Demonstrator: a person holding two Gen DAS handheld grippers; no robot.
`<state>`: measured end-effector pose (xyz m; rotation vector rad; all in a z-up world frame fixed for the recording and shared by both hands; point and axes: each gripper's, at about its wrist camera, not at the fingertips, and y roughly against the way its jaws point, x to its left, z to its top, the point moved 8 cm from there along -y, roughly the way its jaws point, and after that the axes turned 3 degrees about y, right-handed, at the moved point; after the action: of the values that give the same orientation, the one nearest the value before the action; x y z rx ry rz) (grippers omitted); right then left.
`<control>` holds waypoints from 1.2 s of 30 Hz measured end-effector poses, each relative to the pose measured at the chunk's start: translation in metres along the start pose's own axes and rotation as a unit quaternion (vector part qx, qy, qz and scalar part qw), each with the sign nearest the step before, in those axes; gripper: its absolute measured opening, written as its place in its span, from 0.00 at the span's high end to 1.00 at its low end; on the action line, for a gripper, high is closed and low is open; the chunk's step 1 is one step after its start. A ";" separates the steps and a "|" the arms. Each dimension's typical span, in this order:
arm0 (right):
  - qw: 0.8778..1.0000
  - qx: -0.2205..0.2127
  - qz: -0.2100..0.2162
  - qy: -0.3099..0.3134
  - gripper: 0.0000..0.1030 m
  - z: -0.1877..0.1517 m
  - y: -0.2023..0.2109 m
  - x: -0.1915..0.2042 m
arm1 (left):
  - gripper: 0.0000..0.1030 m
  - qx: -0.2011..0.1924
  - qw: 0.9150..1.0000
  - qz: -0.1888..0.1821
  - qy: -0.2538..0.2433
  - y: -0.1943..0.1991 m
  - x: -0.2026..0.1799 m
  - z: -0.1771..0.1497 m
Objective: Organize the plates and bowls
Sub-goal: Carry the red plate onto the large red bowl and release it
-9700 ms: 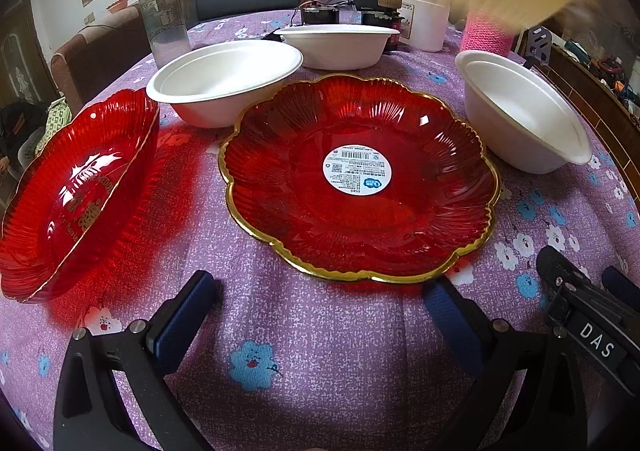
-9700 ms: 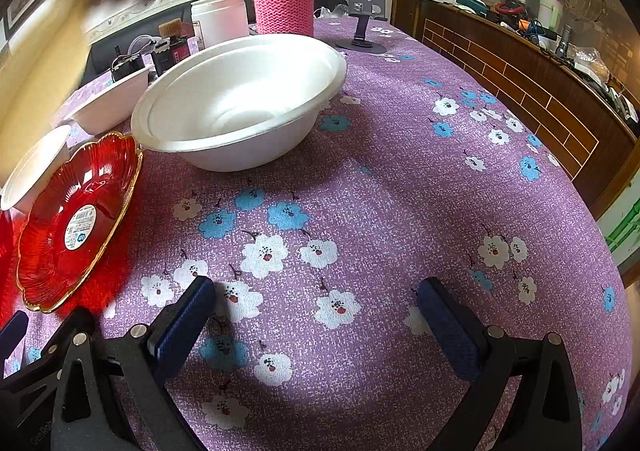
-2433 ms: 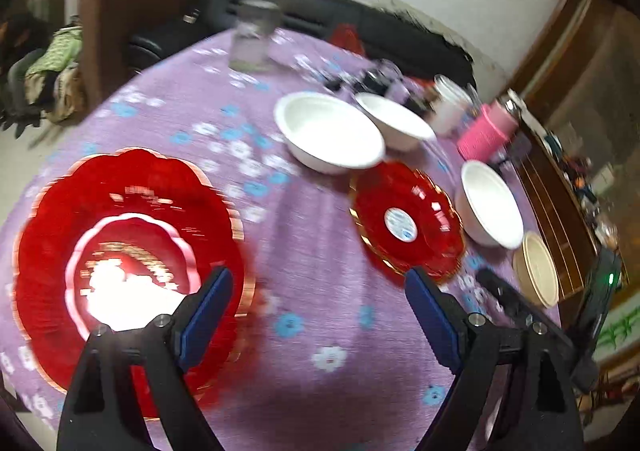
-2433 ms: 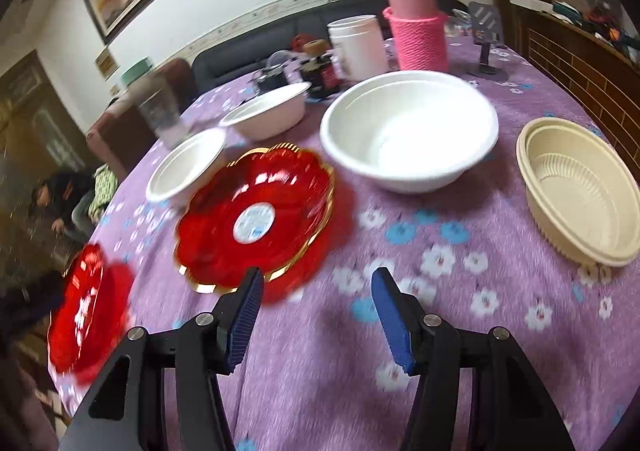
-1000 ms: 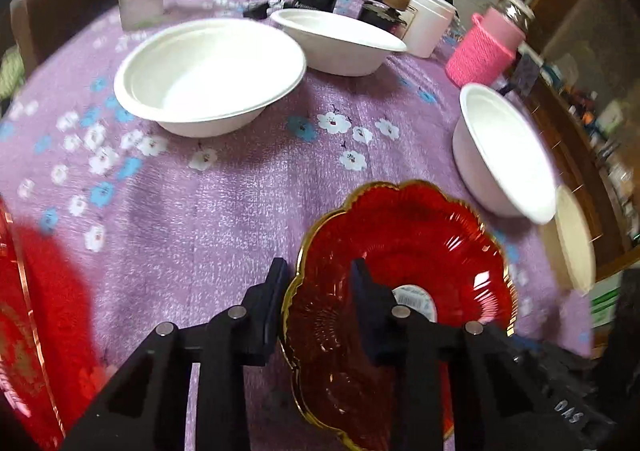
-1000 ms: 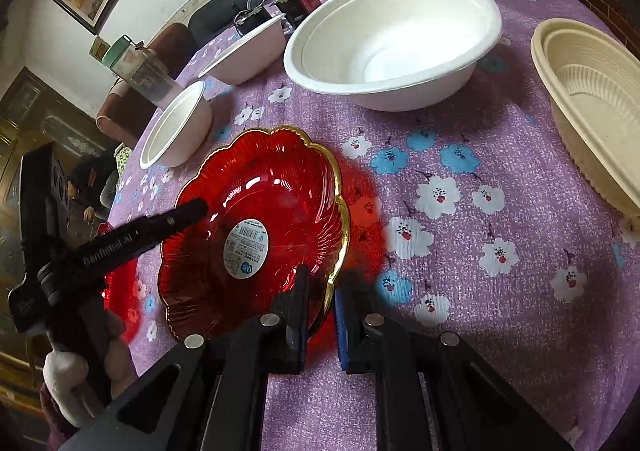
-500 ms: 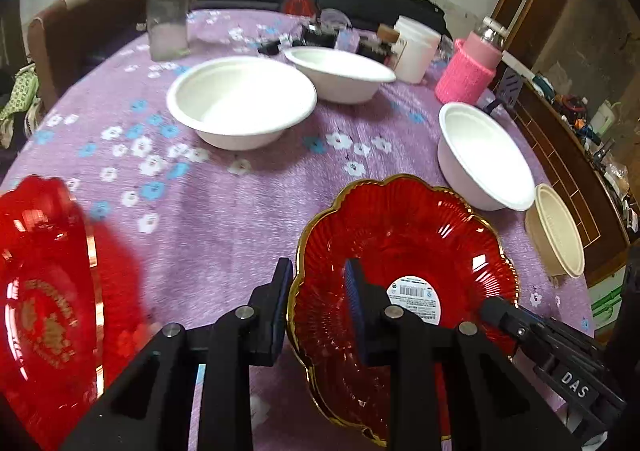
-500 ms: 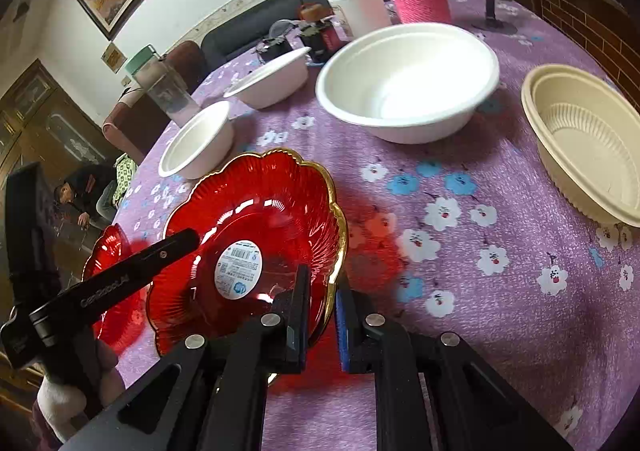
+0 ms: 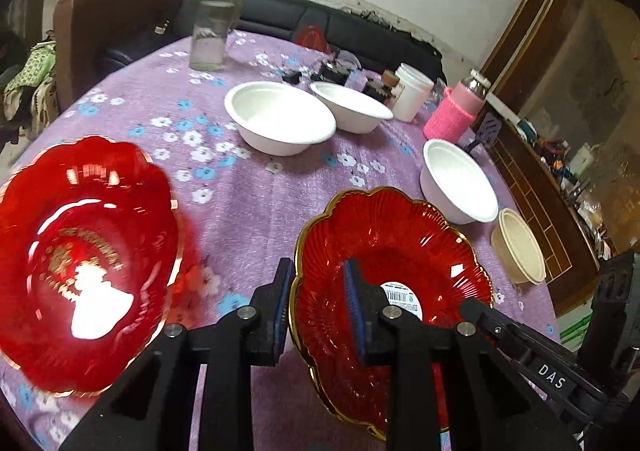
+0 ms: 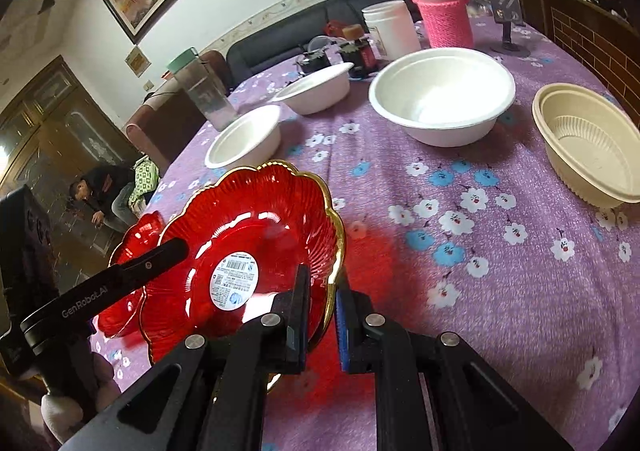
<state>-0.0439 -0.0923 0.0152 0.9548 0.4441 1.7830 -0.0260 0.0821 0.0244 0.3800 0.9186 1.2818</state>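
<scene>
Lower centre of the left wrist view: the left gripper point(image 9: 316, 303) has its jaws pinching the near-left rim of the labelled plate point(image 9: 400, 251), one finger outside the gold edge, one inside. Lower centre of the right wrist view: the right gripper point(image 10: 322, 315) pinches the opposite rim of the same plate point(image 10: 248, 235) likewise. The plate appears lifted and tilted above the tablecloth point(image 10: 500, 251), held between both tools.

Left of frame in the left wrist view: the second plate point(image 9: 84, 251) lies on the cloth, well apart from the held one. It shows in the right wrist view only as a red edge behind the held plate.

Mid-frame: three white bowls stand separately, one at the right point(image 9: 456, 181) and two point(image 9: 280, 117) point(image 9: 352, 111) near each other further back. A beige bowl point(image 9: 520, 245) sits near the right edge.

Far: a bottle point(image 9: 214, 31), a tub point(image 9: 412, 91) and a pink-sleeved flask point(image 9: 454, 111).

Assessment: the task is at an early stage. No stacking is visible; the plates are not yet together and every bowl stands alone. Judged remaining: set the held plate on the second one, then nest the bowls.
</scene>
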 end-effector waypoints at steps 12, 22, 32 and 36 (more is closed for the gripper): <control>0.998 -0.003 0.018 0.057 0.88 -0.001 -0.002 0.068 | 0.76 -0.048 0.997 0.014 0.052 0.050 0.054 0.001; 0.993 0.003 0.050 0.103 0.88 0.010 -0.028 0.141 | 0.76 -0.085 0.990 0.046 0.105 0.080 0.123 0.018; 0.987 0.031 0.067 0.140 0.87 0.009 -0.074 0.203 | 0.76 -0.099 0.982 0.086 0.139 0.090 0.191 0.034; 0.987 0.046 0.066 0.137 0.87 0.006 -0.095 0.211 | 0.76 -0.088 0.981 0.093 0.146 0.079 0.207 0.036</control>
<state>-0.0165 0.1365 0.0391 0.8198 0.6528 2.0407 -0.0489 0.3058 0.0250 0.1409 1.0235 1.6079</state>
